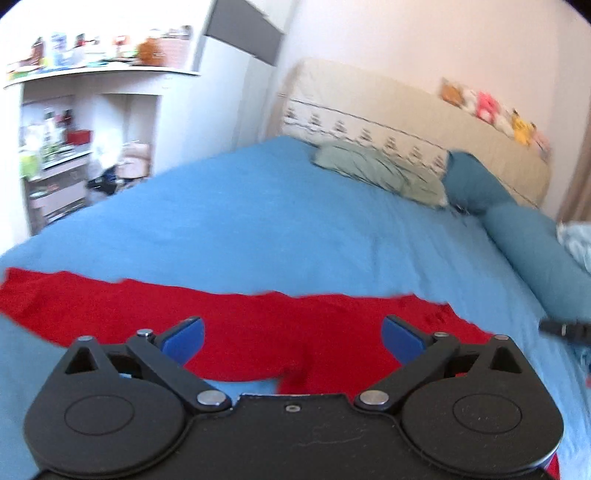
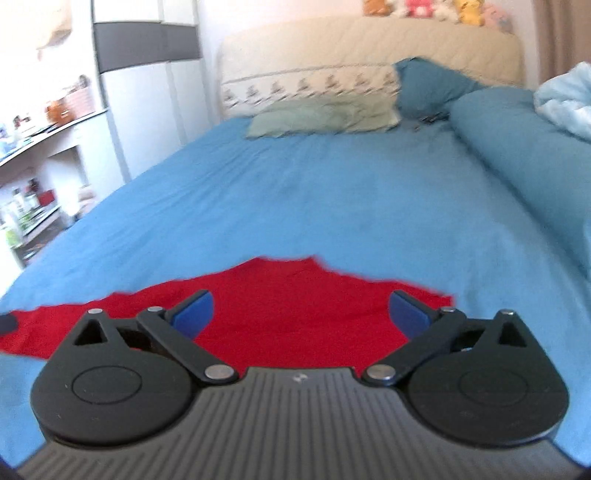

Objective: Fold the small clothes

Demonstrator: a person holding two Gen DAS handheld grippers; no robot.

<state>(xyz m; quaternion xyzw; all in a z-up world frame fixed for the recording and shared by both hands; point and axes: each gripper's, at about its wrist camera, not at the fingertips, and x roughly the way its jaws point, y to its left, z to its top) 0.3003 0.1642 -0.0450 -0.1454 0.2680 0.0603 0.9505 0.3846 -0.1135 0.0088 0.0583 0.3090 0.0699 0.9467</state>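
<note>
Red garment lies spread on the near part of the bed, flat on the blue sheet, stretched left to right in a long band. Its far edge is ragged in outline; a fold or tuck shows near the middle of its near edge in the left wrist view. Exact type of clothing cannot be told from here.

Left gripper: jaws wide, blue pads well apart, nothing between them but air; the cloth shows below and beyond. Right gripper: jaws likewise wide, empty, red cloth under the gap. Neither pair touches the fabric as far as the views show. Both views are blurred.

Why so placed, as a judgement: the garment is laid out flat on the bed because a soft broad surface lets it be smoothed and doubled over. Both grippers sit side by side above its near edge, one toward each end, which suits taking two corners at once. A dark tip at the right edge of the left view is probably part of the right gripper.

Far end of bed: a green pillow, a dark blue pillow, a rolled blue quilt along the right side, all well apart from the garment, so the working area is free. Plush toys sit on the headboard. Shelves stand at far left.

Fold looks not yet finished; next grasp likely at an edge.
</note>
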